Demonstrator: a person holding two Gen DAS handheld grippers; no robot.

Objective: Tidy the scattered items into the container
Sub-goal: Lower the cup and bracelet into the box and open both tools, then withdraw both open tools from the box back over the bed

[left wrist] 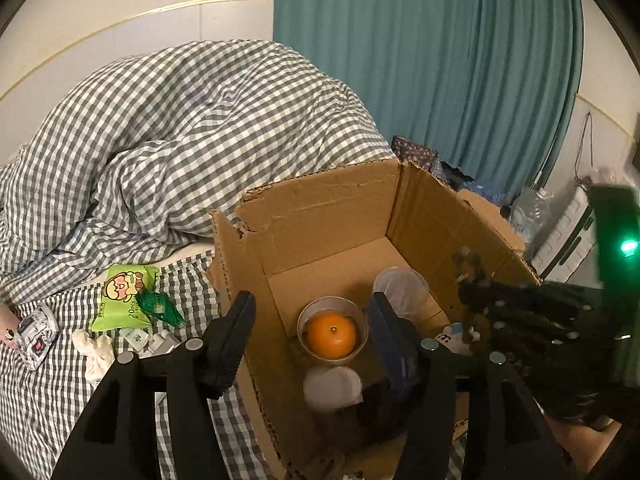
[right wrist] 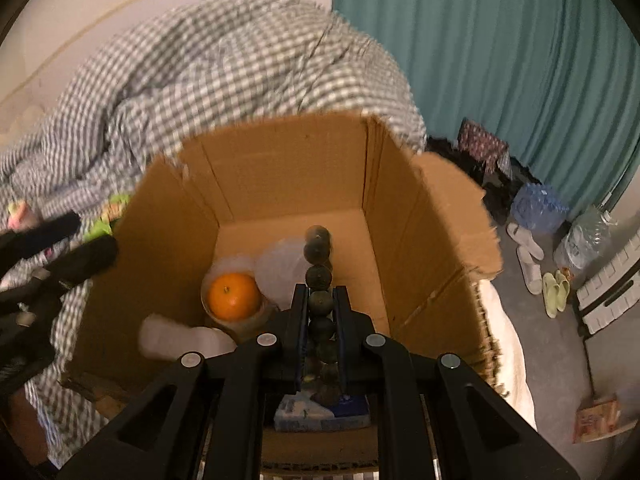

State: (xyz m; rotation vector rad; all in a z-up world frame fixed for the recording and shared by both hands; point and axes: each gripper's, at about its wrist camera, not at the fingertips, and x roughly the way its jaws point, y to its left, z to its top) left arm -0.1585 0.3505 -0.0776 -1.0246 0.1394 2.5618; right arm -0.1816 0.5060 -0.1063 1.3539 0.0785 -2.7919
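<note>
The right gripper [right wrist: 320, 308] is held above the near part of the cardboard box [right wrist: 280, 168], its fingers pinched on a string of dark round beads [right wrist: 319, 276]. The string's long axis runs straight ahead between the fingers, away from the gripper toward the box's far wall, with its free end sticking out over the box floor; the beads thus already lie inside the box's outline, and the coming move is judged to turn only on a release downward. Below the gripper, at the box's near wall, a blue-and-white packet [right wrist: 320, 416] is seen. Further into the box an orange [right wrist: 234, 296] sits in a bowl, with a clear plastic cup [right wrist: 280, 268] just behind it and a white lid [right wrist: 160, 336] nearer, left of the bowl.

The left gripper [left wrist: 312, 320] is spread and empty, straddling the box's left wall. Left of the box, on the checked bed sheet, a green tissue pack [left wrist: 120, 300], a crumpled white tissue [left wrist: 96, 352] and a small printed packet [left wrist: 38, 336] are still to be collected; the left gripper is the nearer one to these.
</note>
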